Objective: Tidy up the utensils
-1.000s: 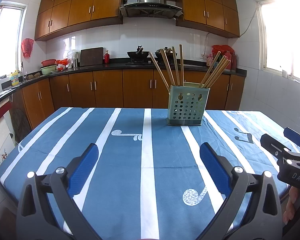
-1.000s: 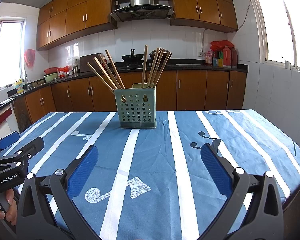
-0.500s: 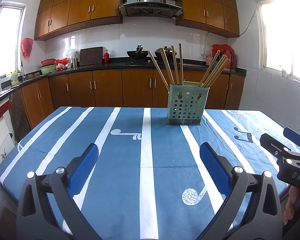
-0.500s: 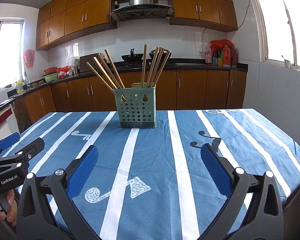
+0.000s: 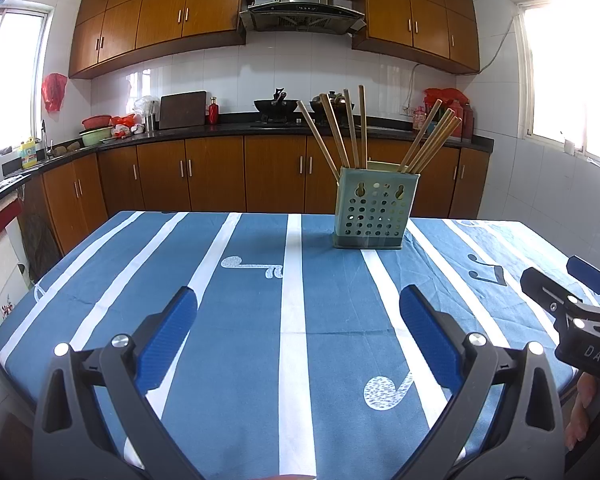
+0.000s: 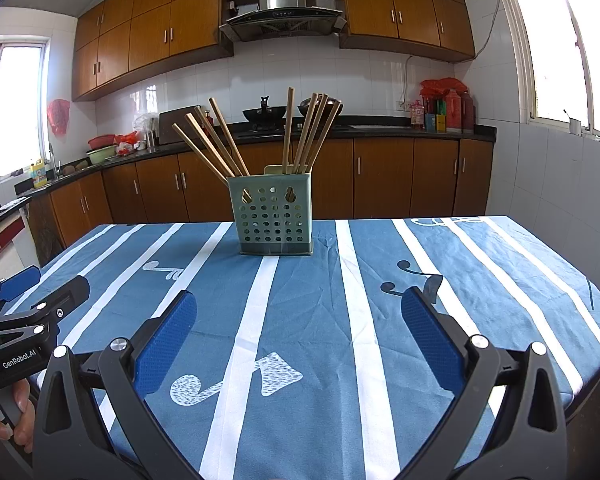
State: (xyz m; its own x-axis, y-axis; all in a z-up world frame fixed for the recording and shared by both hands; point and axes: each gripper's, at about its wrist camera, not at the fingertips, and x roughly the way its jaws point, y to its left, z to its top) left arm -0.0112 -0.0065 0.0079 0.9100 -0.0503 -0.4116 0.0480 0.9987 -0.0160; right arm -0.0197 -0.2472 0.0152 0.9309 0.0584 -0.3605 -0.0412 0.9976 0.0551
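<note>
A pale green perforated utensil holder (image 5: 374, 214) stands upright on the far part of the table, also in the right wrist view (image 6: 273, 217). Several wooden chopsticks (image 5: 342, 136) lean in it, fanned left and right (image 6: 220, 140). My left gripper (image 5: 298, 304) is open and empty, low over the near table edge. My right gripper (image 6: 300, 306) is open and empty, also near the front edge. Each gripper shows at the side of the other's view: the right one (image 5: 572, 304), the left one (image 6: 32, 308).
The table carries a blue cloth with white stripes and music notes (image 5: 236, 320). Brown kitchen cabinets and a dark counter (image 5: 220, 130) with a wok, bowls and bottles run behind. Windows sit at left and right.
The views have shifted very slightly; the holder sits a touch lower and nearer in the left wrist view. Both grippers remain open.
</note>
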